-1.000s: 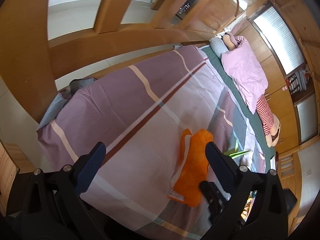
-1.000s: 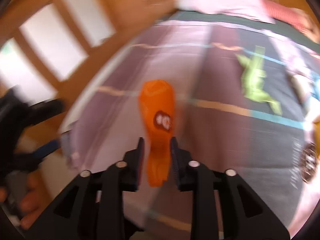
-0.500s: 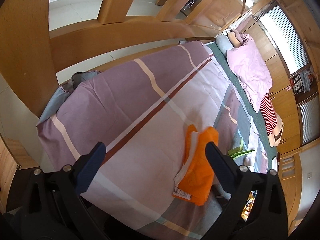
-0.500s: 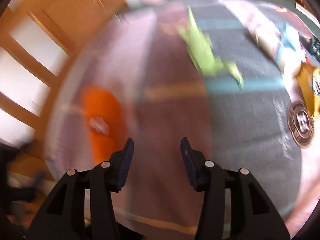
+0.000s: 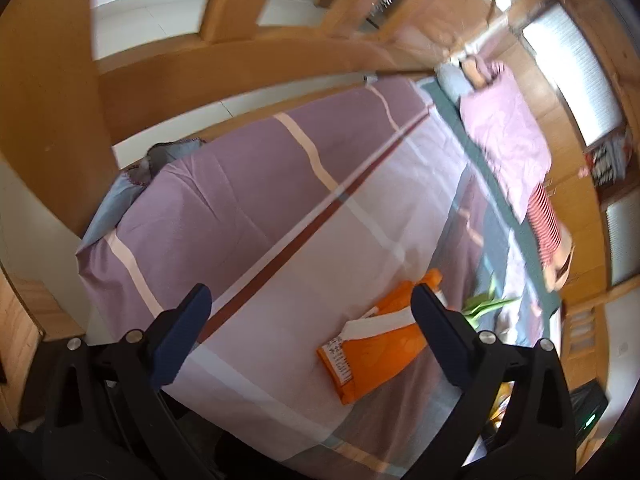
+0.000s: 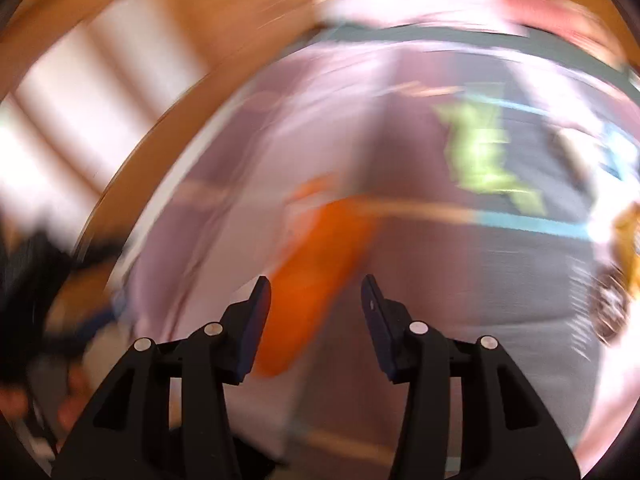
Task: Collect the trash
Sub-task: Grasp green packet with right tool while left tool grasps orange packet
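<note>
An orange snack wrapper (image 5: 372,350) lies flat on the striped bed sheet (image 5: 248,216), just left of my left gripper's right finger. My left gripper (image 5: 308,316) hangs wide open above the bed's near edge, holding nothing. In the blurred right wrist view the same orange wrapper (image 6: 316,264) lies on the sheet beyond my right gripper (image 6: 316,300), whose jaws are opening with nothing pressed between the pads. A green wrapper (image 6: 484,152) lies farther off to the right; the left wrist view shows this green wrapper (image 5: 486,306) past the orange one.
A pink quilt (image 5: 508,136) and a red-striped cloth (image 5: 546,224) lie along the bed's far side. A wooden rail (image 5: 240,64) runs behind the bed. Yellow and round brown items (image 6: 624,264) sit at the right edge. A hand (image 6: 68,396) shows at lower left.
My right gripper let go of the orange wrapper, opened and swung across the bed; the wrapper now lies flat on the sheet. The left gripper barely moved.
</note>
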